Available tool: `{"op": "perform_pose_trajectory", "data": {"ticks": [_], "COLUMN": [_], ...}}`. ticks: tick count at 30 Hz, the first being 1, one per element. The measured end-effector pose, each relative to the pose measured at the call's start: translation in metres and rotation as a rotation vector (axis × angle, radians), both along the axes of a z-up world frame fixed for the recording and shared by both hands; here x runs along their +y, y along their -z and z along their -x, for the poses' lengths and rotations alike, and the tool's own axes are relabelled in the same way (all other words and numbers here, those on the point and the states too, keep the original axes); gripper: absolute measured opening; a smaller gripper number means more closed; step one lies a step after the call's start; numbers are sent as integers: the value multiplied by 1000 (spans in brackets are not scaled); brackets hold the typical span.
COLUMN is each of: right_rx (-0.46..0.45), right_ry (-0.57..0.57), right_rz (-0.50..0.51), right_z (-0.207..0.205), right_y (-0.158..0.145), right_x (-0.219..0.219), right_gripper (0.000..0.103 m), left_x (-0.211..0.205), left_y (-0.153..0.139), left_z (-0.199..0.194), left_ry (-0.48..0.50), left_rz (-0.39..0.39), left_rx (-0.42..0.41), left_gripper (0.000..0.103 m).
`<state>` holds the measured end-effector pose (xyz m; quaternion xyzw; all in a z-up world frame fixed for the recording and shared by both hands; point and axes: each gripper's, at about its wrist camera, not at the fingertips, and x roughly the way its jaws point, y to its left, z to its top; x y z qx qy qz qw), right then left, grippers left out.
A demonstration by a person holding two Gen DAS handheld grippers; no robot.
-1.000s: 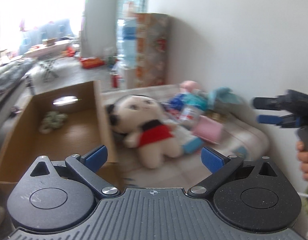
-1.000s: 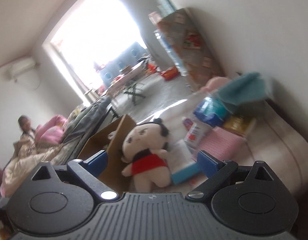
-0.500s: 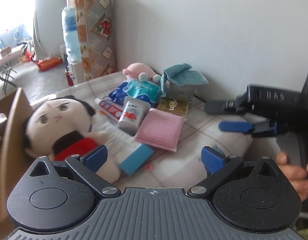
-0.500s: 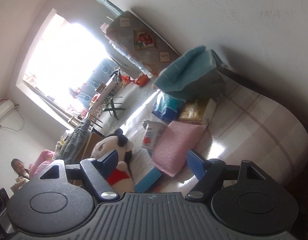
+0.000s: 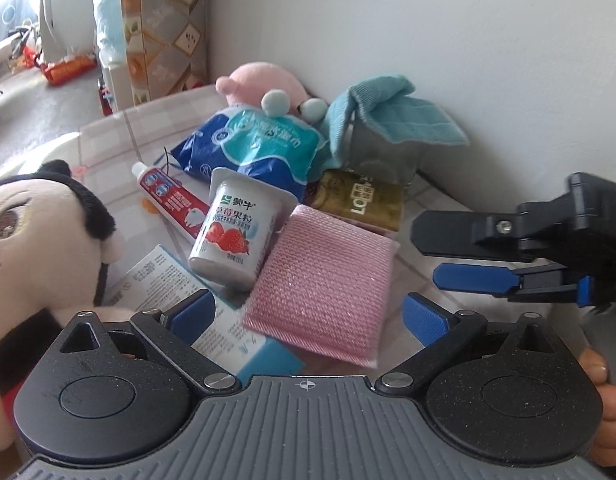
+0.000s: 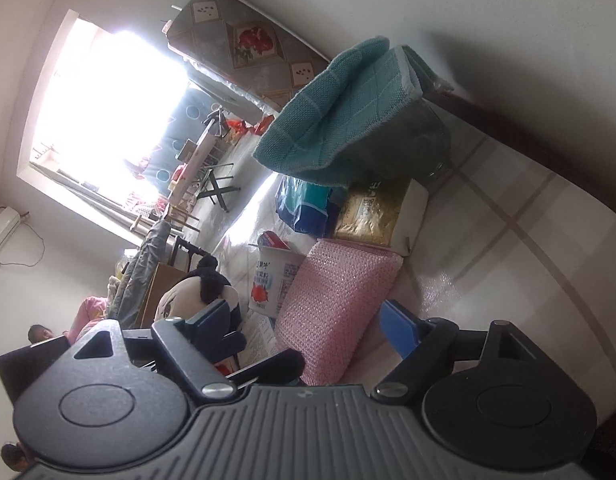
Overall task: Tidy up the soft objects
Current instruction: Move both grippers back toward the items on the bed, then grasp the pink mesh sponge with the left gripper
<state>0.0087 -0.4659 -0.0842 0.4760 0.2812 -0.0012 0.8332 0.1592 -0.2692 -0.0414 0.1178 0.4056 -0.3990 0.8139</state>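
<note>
A pink mesh sponge (image 5: 324,276) lies flat on the checked table (image 5: 424,208), leaning against a strawberry yogurt cup (image 5: 235,228). My left gripper (image 5: 308,314) hovers open just before it, its pads wide of the sponge's near edge. From the right comes my right gripper (image 5: 424,258). In its own view the right gripper (image 6: 303,320) has its jaws opening, with the sponge (image 6: 332,300) between them and untouched. A black-haired plush doll (image 5: 39,248) lies at left. A pink plush (image 5: 259,84) and a teal cloth (image 5: 392,116) sit at the back.
A toothpaste tube (image 5: 167,196), a blue pack (image 5: 259,148), a gold box (image 5: 364,200) and a blue-white carton (image 5: 211,320) crowd around the sponge. The teal cloth drapes a grey container (image 5: 384,156) by the wall. A cardboard box (image 6: 155,292) stands beyond the doll.
Both grippers have come down and closer to the pile. The left view has swung from the cardboard box and doll to the pink sponge. The right gripper has rolled and neared the sponge.
</note>
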Motion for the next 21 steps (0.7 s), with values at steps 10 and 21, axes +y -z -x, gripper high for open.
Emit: {"op": "perform_pose_trajectory", "data": {"ticks": [10,21], "right_rx": [-19,-87], "right_ry": [-15,-92], "right_rz": [-63,-205], "right_z": [-13,2], "right_y": [9,8], "right_x": [-8,-12], "right_gripper": [99,100], "left_x": [-23,-21], "left_y": [14,5], "left_z": [-23,5], "left_ry": [-7,78], "left_rz": [-36,45], "left_rx": [53,201], "left_gripper": [101,101]}}
